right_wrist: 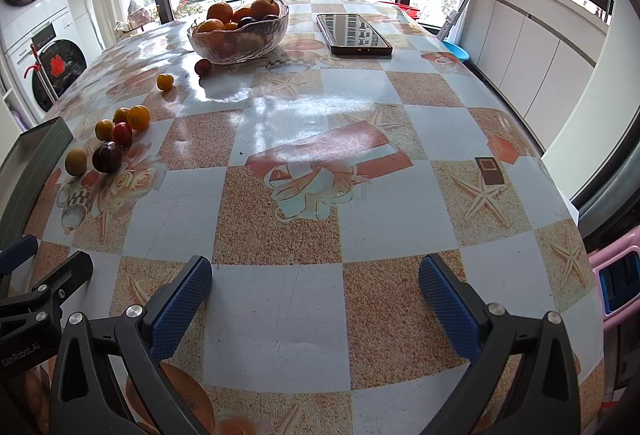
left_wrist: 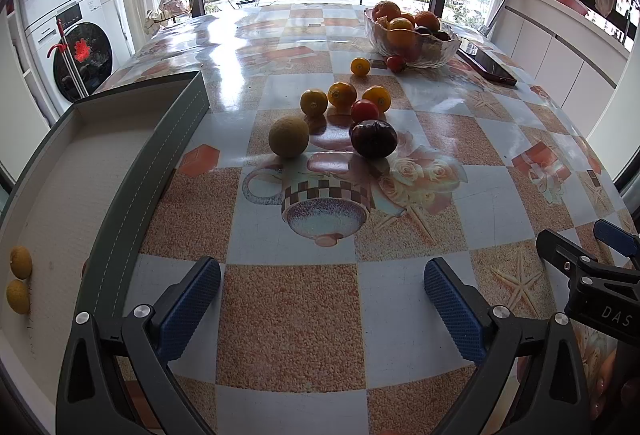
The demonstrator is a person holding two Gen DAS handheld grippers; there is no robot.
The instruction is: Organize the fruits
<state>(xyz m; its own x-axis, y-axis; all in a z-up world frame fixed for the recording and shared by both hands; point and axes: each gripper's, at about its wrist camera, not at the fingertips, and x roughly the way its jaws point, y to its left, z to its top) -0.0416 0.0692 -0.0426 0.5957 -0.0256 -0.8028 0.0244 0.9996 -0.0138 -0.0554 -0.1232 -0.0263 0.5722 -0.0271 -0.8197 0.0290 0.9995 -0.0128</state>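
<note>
Left gripper (left_wrist: 322, 299) and right gripper (right_wrist: 315, 295), jaws apart and empty, hover over bare checkered tablecloth (right_wrist: 280, 335). Left, the grey tray (left_wrist: 160, 171) wall borders this open area; two yellow fruits (left_wrist: 19, 279) lie inside. Farther on sit a loose fruit cluster (left_wrist: 340, 119), then the glass bowl (left_wrist: 412, 41) and phone (right_wrist: 352, 33) near the far edge.
</note>
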